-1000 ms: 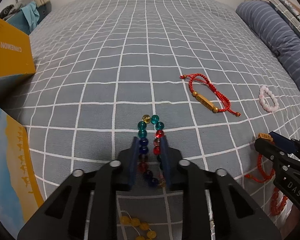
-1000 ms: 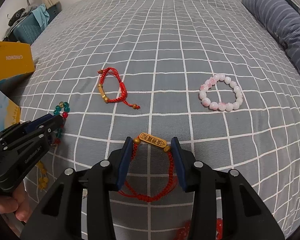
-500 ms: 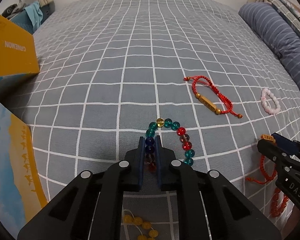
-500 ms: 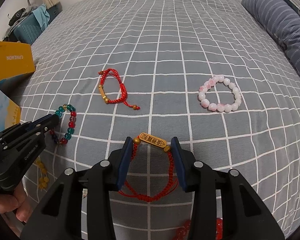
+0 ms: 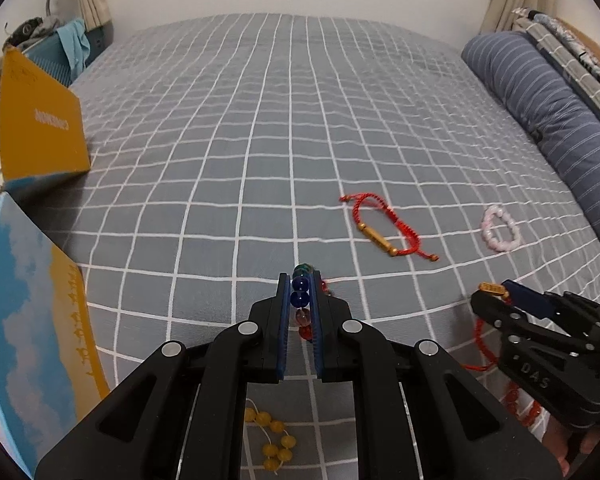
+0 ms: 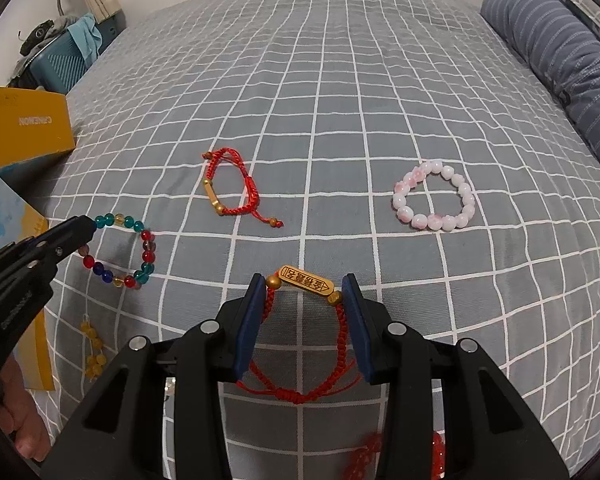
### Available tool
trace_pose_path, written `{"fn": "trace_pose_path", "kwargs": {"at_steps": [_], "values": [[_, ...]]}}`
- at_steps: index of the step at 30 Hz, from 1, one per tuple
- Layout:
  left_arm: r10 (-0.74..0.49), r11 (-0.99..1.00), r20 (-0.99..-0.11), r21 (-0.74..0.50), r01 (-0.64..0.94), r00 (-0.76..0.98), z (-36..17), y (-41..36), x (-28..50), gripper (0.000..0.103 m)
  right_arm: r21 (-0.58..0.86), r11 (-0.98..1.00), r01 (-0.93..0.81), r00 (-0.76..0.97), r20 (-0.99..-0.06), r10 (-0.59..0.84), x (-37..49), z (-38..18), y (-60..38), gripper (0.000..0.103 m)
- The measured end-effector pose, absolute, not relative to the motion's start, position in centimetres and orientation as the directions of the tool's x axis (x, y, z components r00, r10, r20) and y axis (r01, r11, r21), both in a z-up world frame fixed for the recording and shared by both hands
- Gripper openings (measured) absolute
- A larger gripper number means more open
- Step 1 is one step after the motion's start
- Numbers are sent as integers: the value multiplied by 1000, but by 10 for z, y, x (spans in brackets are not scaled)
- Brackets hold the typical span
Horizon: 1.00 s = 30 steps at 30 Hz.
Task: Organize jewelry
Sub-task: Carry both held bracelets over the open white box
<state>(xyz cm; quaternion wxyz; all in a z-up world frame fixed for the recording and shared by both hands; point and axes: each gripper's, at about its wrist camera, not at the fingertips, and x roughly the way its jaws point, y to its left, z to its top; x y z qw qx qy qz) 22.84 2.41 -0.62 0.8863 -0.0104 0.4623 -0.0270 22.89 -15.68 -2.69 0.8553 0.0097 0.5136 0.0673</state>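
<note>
My left gripper [image 5: 300, 280] is shut on a multicolour glass bead bracelet [image 5: 301, 300], lifted off the grey checked bedspread [image 5: 260, 140]; from the right wrist view the bracelet [image 6: 140, 240] hangs from its tip [image 6: 85, 227]. My right gripper [image 6: 305, 284] is open around a red cord bracelet with a gold plate [image 6: 306, 282] lying on the bed, jaws either side of it. It also shows in the left wrist view [image 5: 492, 289]. A red cord bracelet with a gold tube [image 6: 228, 190] and a pink bead bracelet [image 6: 434, 196] lie farther out.
A yellow box [image 5: 40, 124] and a blue-and-yellow box [image 5: 24, 320] stand at the left. A yellow bead string [image 5: 274, 440] lies near me. Red beads [image 6: 436, 452] lie under the right gripper. A striped pillow [image 5: 548, 120] is at the right.
My left gripper closed on the multicolour bracelet and raised it off the bedspread. My right gripper stayed put, open around the gold-plate bracelet.
</note>
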Motion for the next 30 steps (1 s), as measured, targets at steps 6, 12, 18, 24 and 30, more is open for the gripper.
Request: {"fn": "trace_pose_path", "kwargs": {"at_steps": [6,12,18,24,30], "values": [[-63,998,-809,-46,44,585,8,25,221,9,85,990,-113,481,-867,130,220,-12,-153,38],[-67,998,-793,-47,50,606,28,23,206,9,88,989,-119,505,-852,136,207,8,-148,38],[-61,998,-775,-36,52,629,51,25,185,9,92,987,-132,544,-826,150,190,39,-137,38],[-46,999,-749,-32,32,661,78,41,156,9,102,983,-155,574,-801,173,174,67,-123,38],[-20,999,-730,-35,-8,683,98,68,130,9,102,975,-196,585,-786,199,158,86,-94,38]]}}
